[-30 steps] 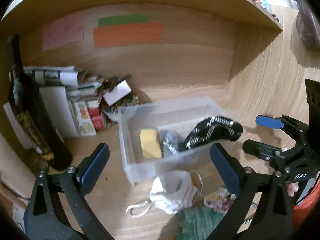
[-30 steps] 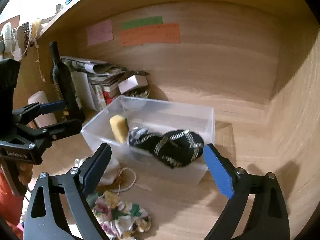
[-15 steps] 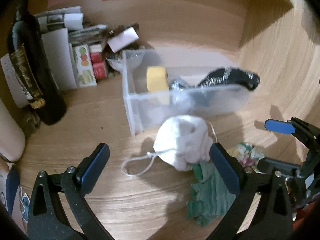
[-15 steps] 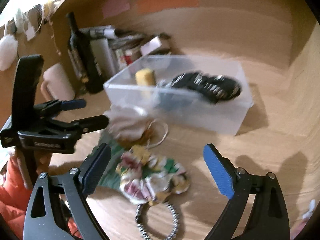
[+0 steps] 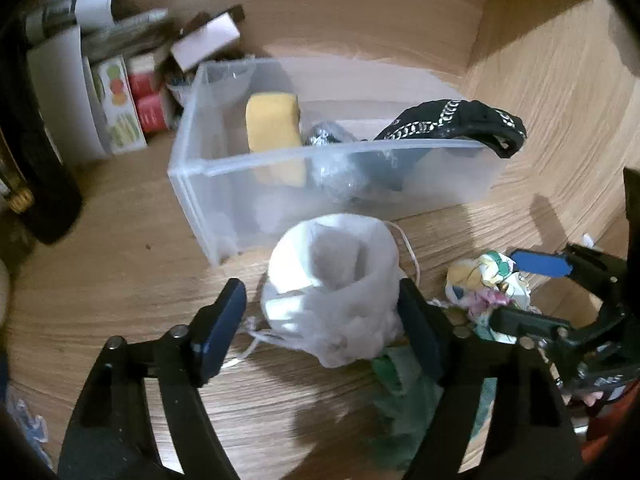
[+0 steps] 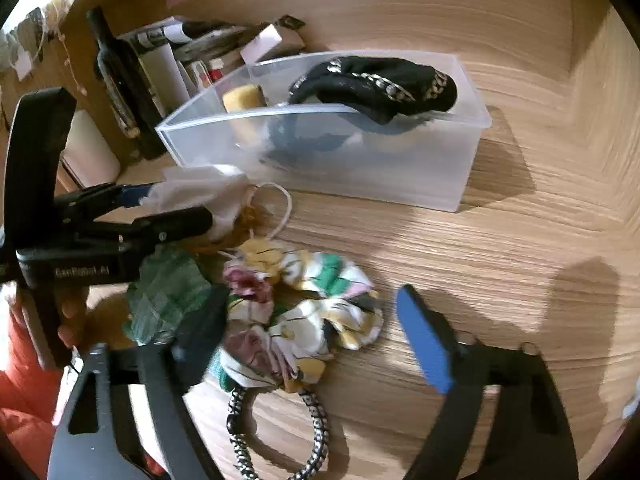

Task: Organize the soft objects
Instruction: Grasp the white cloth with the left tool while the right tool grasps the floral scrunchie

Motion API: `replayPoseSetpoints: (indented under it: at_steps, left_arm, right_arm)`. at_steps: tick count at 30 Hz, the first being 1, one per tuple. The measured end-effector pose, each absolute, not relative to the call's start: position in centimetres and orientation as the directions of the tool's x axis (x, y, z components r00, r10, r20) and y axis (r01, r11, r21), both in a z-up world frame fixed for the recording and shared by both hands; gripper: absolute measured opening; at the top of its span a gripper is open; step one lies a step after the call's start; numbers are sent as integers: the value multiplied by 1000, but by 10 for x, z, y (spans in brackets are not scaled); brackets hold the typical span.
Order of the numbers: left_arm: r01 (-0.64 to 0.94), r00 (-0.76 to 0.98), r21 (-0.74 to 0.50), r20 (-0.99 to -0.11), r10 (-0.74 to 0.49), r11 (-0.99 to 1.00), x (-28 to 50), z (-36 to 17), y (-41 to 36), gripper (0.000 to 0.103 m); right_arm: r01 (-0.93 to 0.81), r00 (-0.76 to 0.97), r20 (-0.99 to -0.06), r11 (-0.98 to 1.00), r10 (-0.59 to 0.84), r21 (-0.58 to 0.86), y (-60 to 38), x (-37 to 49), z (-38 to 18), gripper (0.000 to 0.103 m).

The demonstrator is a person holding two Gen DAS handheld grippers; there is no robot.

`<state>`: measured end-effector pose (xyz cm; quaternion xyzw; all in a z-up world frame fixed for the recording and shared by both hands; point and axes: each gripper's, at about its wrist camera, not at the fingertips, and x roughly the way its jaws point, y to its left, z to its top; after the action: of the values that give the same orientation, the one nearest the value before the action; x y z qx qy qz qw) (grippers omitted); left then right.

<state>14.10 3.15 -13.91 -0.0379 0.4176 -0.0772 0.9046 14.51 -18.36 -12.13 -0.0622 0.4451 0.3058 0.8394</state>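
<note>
A clear plastic bin (image 5: 280, 188) (image 6: 400, 172) holds a yellow sponge (image 5: 274, 124), a silvery bundle (image 5: 326, 138) and a black chain-print cloth (image 5: 452, 120) (image 6: 380, 84) draped over its rim. My left gripper (image 5: 320, 320) is open, its fingers on either side of a white drawstring pouch (image 5: 336, 284) (image 6: 204, 194) in front of the bin. My right gripper (image 6: 304, 344) is open around a floral scrunchie (image 6: 304, 312) (image 5: 486, 284). A green cloth (image 6: 168, 292) (image 5: 404, 384) lies beside the two.
A black-and-white braided band (image 6: 280, 432) lies near the right gripper. A dark bottle (image 6: 120, 80), boxes and papers (image 5: 100, 92) stand behind the bin on the left. Wooden walls close in the back and right.
Both grippers have dropped lower and moved in. The left one now straddles the white pouch; the right one now straddles the floral scrunchie. The bin's contents have not moved.
</note>
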Motion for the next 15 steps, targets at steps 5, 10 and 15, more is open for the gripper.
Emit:
replayPoseSetpoints:
  at_steps: [5, 10, 15]
  left_arm:
    - [116, 629, -195, -745, -224, 974, 141, -141, 39, 48]
    - [112, 638, -207, -735, -230, 972, 136, -139, 44, 34]
    - [89, 673, -188, -712, -199, 978, 126, -132, 49, 31]
  right_arm:
    - [-574, 419, -782, 802, 461, 166, -188, 147, -122, 43]
    - [-559, 456, -762, 814, 460, 157, -194, 147, -116, 20]
    - [-547, 498, -724, 820, 478, 165, -202, 144, -105, 12]
